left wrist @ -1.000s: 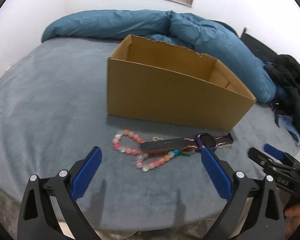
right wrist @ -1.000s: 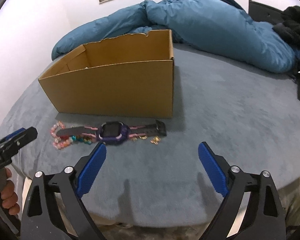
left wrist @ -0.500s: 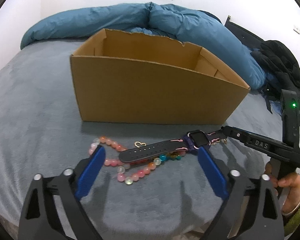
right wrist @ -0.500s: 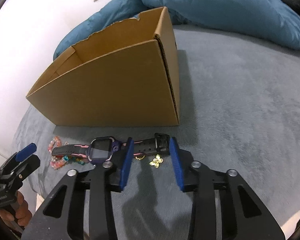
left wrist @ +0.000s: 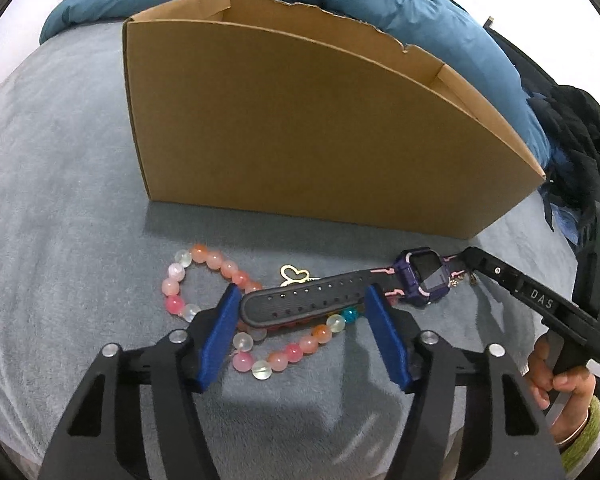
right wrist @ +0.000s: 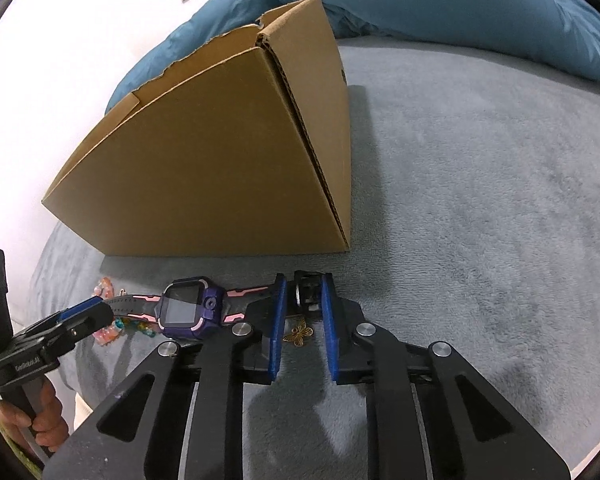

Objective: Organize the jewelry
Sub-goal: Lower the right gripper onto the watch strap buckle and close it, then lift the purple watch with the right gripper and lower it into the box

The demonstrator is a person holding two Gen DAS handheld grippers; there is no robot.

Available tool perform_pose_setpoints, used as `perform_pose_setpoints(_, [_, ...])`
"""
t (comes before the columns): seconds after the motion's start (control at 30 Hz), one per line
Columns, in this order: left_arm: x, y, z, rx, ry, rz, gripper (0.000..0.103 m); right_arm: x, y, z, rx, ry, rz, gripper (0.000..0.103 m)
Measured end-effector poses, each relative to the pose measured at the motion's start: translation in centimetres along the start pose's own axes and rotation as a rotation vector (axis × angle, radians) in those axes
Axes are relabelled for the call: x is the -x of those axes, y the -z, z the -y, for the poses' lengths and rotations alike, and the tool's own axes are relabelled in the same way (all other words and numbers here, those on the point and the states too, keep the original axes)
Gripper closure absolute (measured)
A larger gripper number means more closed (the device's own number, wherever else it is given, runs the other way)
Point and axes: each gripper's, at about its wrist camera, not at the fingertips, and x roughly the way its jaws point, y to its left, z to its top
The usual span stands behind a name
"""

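A purple and pink watch [left wrist: 422, 280] with a black strap lies on the grey bed in front of a cardboard box [left wrist: 300, 128], across a bracelet of pink and clear beads [left wrist: 212, 256]. My left gripper [left wrist: 302, 300] straddles the holed strap end, its jaws closing with the pads apart from the strap. In the right wrist view my right gripper [right wrist: 304, 282] has its jaws closing around the strap's buckle [right wrist: 308, 292], with a thin gap still showing. The watch face [right wrist: 188, 312] sits just left of it. A gold butterfly charm [right wrist: 298, 334] lies under the right pads.
The box [right wrist: 204, 168] stands open-topped right behind the jewelry. A blue duvet [left wrist: 420, 12] is bunched along the back, and dark clothes [left wrist: 580, 140] lie at the right. A gold heart-shaped charm [left wrist: 294, 274] rests by the strap. A hand [left wrist: 556, 380] holds the right gripper's handle.
Both grippers have come down and forward to the watch. The left jaws narrowed around the strap; the right jaws went from wide to nearly shut around the buckle.
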Motion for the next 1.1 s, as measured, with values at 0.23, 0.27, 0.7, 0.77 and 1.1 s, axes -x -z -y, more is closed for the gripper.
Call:
perform_pose_setpoints(0.23, [1.3, -0.1, 0.2, 0.009, 0.068, 0.055, 0.045, 0.1, 0.1, 0.5, 0.001, 0.000, 0.009, 0.090])
perform_pose_setpoints(0.27, [1.3, -0.1, 0.3, 0.014, 0.086, 0.051, 0.046, 0.0, 0.1, 0.6, 0.001, 0.001, 0.009, 0.091])
perform_pose_setpoints(0.7, [0.5, -1.3, 0.9, 0.054, 0.072, 0.067, 0.067, -0.1, 0.3, 0.1, 0.030, 0.018, 0.029, 0.093])
perform_pose_setpoints(0.77, [0.5, -1.3, 1.3, 0.028, 0.061, 0.072, 0.074, 0.0, 0.4, 0.0, 0.038, 0.023, 0.036, 0.094])
perform_pose_setpoints(1.1, [1.8, -1.0, 3.0, -0.039, 0.082, 0.115, 0.087, 1.6, 0.4, -1.0, 0.069, 0.010, 0.087, 0.103])
